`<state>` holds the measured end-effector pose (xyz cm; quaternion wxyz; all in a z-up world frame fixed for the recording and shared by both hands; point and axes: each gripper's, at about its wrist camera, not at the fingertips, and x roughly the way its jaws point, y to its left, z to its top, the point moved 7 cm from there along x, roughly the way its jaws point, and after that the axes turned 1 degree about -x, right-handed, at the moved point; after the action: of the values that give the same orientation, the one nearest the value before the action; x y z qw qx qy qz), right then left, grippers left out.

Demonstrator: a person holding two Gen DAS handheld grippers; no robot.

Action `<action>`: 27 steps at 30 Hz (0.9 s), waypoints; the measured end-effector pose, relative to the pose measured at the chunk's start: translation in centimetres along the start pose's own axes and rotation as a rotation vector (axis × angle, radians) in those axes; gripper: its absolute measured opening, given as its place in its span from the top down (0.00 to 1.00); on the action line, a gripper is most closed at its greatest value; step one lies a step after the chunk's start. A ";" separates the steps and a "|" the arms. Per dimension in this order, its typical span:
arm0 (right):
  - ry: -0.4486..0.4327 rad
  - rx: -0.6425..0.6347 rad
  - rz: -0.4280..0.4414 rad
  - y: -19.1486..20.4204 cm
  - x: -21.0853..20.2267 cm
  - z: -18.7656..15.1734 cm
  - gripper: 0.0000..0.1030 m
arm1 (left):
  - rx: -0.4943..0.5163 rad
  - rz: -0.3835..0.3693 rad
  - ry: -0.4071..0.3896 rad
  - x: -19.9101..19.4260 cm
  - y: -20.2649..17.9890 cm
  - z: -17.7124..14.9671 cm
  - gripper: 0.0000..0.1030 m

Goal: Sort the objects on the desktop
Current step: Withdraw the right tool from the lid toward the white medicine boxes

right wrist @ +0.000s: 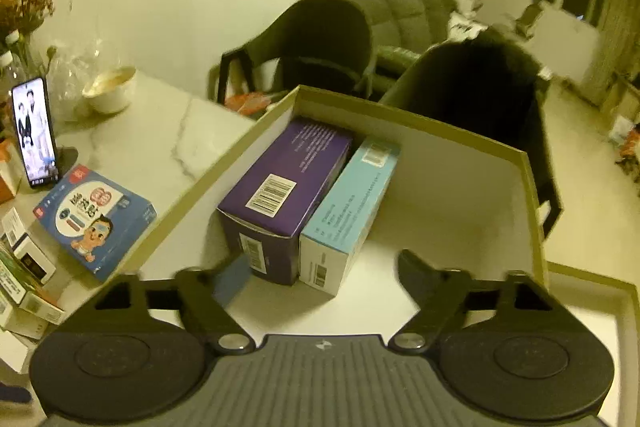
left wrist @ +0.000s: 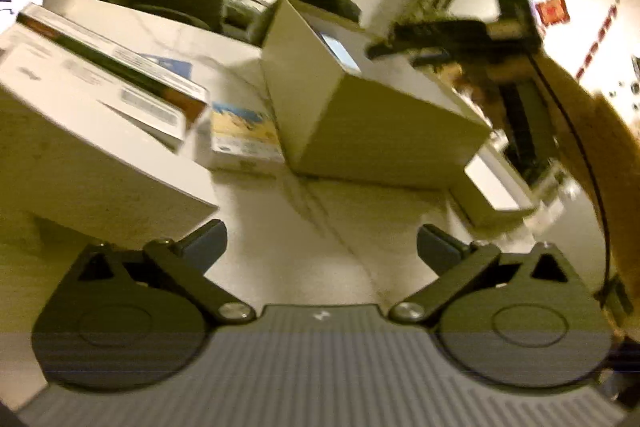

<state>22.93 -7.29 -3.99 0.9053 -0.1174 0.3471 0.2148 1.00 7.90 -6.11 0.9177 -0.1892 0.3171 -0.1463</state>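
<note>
Right gripper (right wrist: pixel 316 269): jaws spread wide, empty, hovering over the near end of an open tray (right wrist: pixel 534 211) with thin tan card walls and a white floor. Just ahead of the fingers, two cartons stood side by side, touching: a purple box (right wrist: pixel 280 187) with white barcode stickers and a pale blue box (right wrist: pixel 352 203) bearing fine print too small to read. Left of the tray, on the marbled table (right wrist: pixel 168 131), lay a blue box (right wrist: pixel 96 219) with a cartoon baby and Chinese lettering. Farther left stood a lit phone (right wrist: pixel 34 133).

Left gripper (left wrist: pixel 322 247): jaws spread, empty, above bare tabletop. Ahead were blurred white cartons (left wrist: pixel 92 131); labels unreadable.
</note>
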 end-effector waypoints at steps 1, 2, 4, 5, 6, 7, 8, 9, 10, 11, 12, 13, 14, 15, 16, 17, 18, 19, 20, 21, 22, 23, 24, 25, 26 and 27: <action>-0.018 0.019 -0.002 0.0 -0.7 -0.4 0.13 | -0.004 0.009 -0.012 -0.4 0.1 0.1 0.00; -0.034 0.042 0.001 0.0 -1.4 -0.7 0.12 | -0.007 0.018 -0.025 -0.8 0.2 0.2 0.00; -0.067 0.086 0.018 0.1 -2.8 -1.4 0.10 | -0.015 0.037 -0.049 -1.6 0.4 0.5 0.00; -0.088 0.105 0.026 0.2 -3.6 -1.7 0.07 | -0.018 0.053 -0.059 -1.9 0.5 0.5 0.00; -0.113 0.113 0.028 0.4 -4.4 -2.1 0.04 | -0.023 0.072 -0.071 -2.2 0.8 0.6 0.00; -0.141 0.113 0.027 0.7 -5.2 -2.4 0.03 | -0.027 0.091 -0.083 -2.6 1.0 0.6 0.00; -0.170 0.107 0.026 1.1 -6.1 -2.8 0.03 | -0.031 0.110 -0.095 -3.0 1.2 0.6 0.00; -0.194 0.099 0.028 1.6 -6.8 -3.2 0.02 | -0.030 0.125 -0.107 -3.3 1.4 0.7 0.00; -0.214 0.091 0.031 2.0 -7.5 -3.6 0.02 | -0.030 0.140 -0.120 -3.7 1.6 0.7 0.00; -0.231 0.082 0.036 2.6 -8.2 -4.0 0.02 | -0.029 0.154 -0.133 -4.1 1.7 0.8 0.00; -0.246 0.072 0.041 3.1 -8.8 -4.5 0.01 | -0.027 0.165 -0.146 -4.5 1.9 0.9 0.00; -0.261 0.063 0.047 3.6 -9.4 -4.9 0.01 | -0.024 0.176 -0.159 -5.0 2.1 0.9 0.00; -0.277 0.057 0.050 4.2 -9.9 -5.3 0.01 | -0.021 0.186 -0.171 -5.4 2.2 1.0 0.00; -0.294 0.052 0.051 4.7 -10.5 -5.8 0.01 | -0.013 0.191 -0.182 -5.7 2.4 1.1 0.00; -0.308 0.052 0.055 5.2 -10.9 -6.2 0.01 | -0.006 0.195 -0.193 -6.1 2.5 1.2 0.00; -0.320 0.056 0.067 5.8 -11.2 -6.7 0.01 | 0.002 0.199 -0.205 -6.4 2.7 1.3 0.00; -0.326 0.065 0.086 6.3 -11.5 -7.2 0.01 | 0.007 0.206 -0.215 -6.7 2.8 1.4 0.00; -0.327 0.075 0.108 6.8 -11.6 -7.6 0.01 | 0.012 0.212 -0.226 -7.0 2.9 1.5 0.00; -0.324 0.092 0.139 7.3 -11.7 -8.2 0.01 | 0.019 0.218 -0.237 -7.3 3.1 1.6 0.00; -0.317 0.115 0.173 7.7 -11.7 -8.7 0.01 | 0.029 0.224 -0.249 -7.6 3.3 1.8 0.00; -0.308 0.139 0.208 8.1 -11.7 -9.2 0.00 | 0.040 0.230 -0.260 -7.9 3.4 2.0 0.00; -0.298 0.167 0.242 8.5 -11.6 -9.7 0.00 | 0.052 0.236 -0.271 -8.2 3.5 2.1 0.00; -0.292 0.197 0.267 8.8 -11.5 -10.2 0.00 | 0.064 0.242 -0.284 -8.5 3.6 2.3 0.00; -0.289 0.229 0.289 9.1 -11.3 -10.6 0.00 | 0.074 0.243 -0.298 -8.7 3.8 2.5 0.00; -0.287 0.262 0.308 9.4 -11.0 -11.0 0.00 | 0.080 0.236 -0.311 -8.9 4.1 2.6 0.00; -0.289 0.293 0.329 9.8 -10.8 -11.3 0.00 | 0.087 0.229 -0.323 -9.1 4.3 2.8 0.00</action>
<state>4.59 -6.12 -5.51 0.9057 0.1049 0.2561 0.3213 -3.49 15.92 -1.18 0.9746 -0.1332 0.1786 -0.0223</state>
